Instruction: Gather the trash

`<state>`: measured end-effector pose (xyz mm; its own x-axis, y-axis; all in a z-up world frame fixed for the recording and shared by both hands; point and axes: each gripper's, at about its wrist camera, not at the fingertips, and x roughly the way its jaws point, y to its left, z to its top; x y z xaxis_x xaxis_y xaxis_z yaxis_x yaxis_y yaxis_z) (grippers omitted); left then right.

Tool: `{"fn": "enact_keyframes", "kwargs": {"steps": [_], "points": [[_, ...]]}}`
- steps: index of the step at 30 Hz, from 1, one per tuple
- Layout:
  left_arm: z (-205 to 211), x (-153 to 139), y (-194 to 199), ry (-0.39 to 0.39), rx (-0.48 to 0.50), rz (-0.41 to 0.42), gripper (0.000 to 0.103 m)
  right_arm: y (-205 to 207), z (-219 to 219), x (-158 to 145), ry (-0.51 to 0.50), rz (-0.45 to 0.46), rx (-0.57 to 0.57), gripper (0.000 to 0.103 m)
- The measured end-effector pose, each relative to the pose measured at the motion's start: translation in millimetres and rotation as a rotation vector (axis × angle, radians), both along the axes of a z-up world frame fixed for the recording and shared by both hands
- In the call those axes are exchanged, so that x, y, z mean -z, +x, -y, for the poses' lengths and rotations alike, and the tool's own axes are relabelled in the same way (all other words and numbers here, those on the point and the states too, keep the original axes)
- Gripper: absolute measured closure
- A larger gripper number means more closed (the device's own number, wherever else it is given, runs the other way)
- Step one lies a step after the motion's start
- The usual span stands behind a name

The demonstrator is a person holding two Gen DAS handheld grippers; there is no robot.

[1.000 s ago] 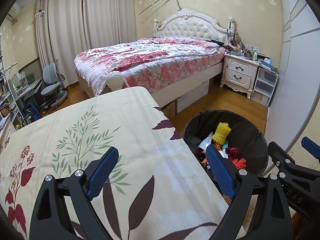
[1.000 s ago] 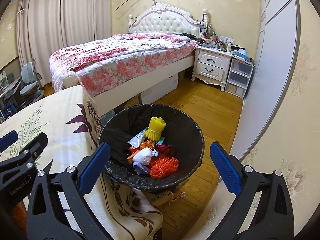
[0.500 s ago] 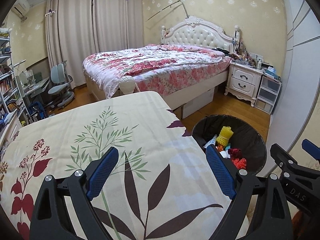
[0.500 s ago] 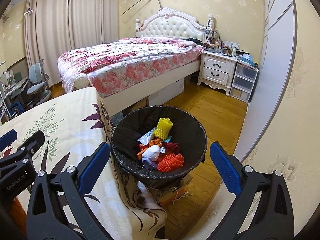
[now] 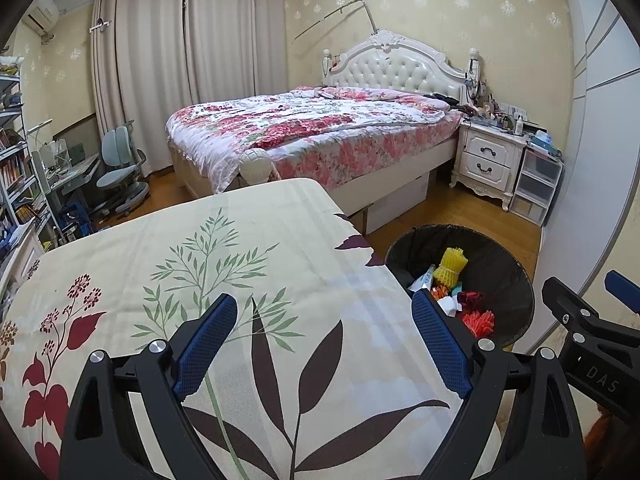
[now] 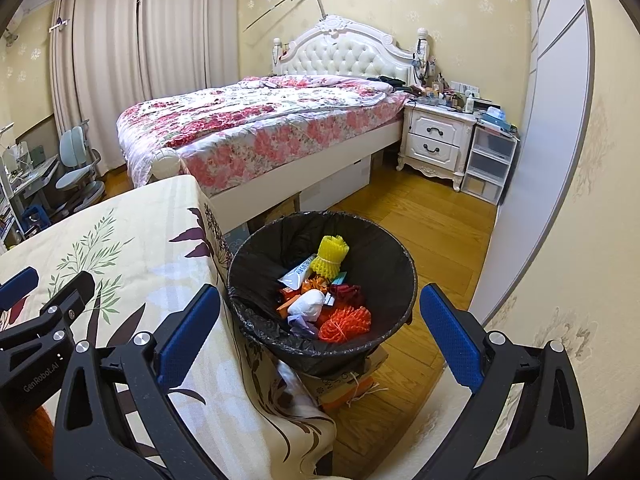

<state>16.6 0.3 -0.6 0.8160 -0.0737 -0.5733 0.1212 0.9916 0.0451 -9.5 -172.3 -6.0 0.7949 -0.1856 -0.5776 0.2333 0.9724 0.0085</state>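
Both hand-held grippers, left (image 5: 320, 344) and right (image 6: 320, 340), pulled back, jaws apart, empty; bin (image 6: 396, 256) lower centre looks full, bench (image 5: 240, 248) bare, so probably done.

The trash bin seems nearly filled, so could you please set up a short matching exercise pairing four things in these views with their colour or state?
Things:
1. foam net at the back of the trash bin
2. mesh ball at the front of the bin
3. bin liner
4. right gripper

Colour or state:
A. black
B. open and empty
C. yellow
D. orange

Pairs: 1-C, 2-D, 3-A, 4-B
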Motion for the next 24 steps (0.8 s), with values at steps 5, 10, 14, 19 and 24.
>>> {"fn": "enact_keyframes", "kwargs": {"steps": [5,10,14,19,24], "points": [[-0.2,-0.3,-0.9,0.000,0.002,-0.001,0.014,-0.1,0.1,-0.2,-0.001,0.000,0.000,0.005],[0.1,0.0,-0.8,0.000,0.000,-0.001,0.014,0.0,0.3,0.0,0.000,0.000,0.000,0.005],[0.0,-0.1,-0.8,-0.001,0.001,-0.002,0.014,0.0,0.2,-0.1,0.000,0.000,0.000,0.005],[-0.1,0.3,-0.4,-0.002,0.003,-0.004,0.014,0.3,-0.6,-0.4,0.000,0.000,-0.001,0.005],[0.1,0.7,-0.4,-0.002,0.003,-0.005,0.014,0.3,-0.9,-0.3,0.000,0.000,-0.001,0.005]]}}
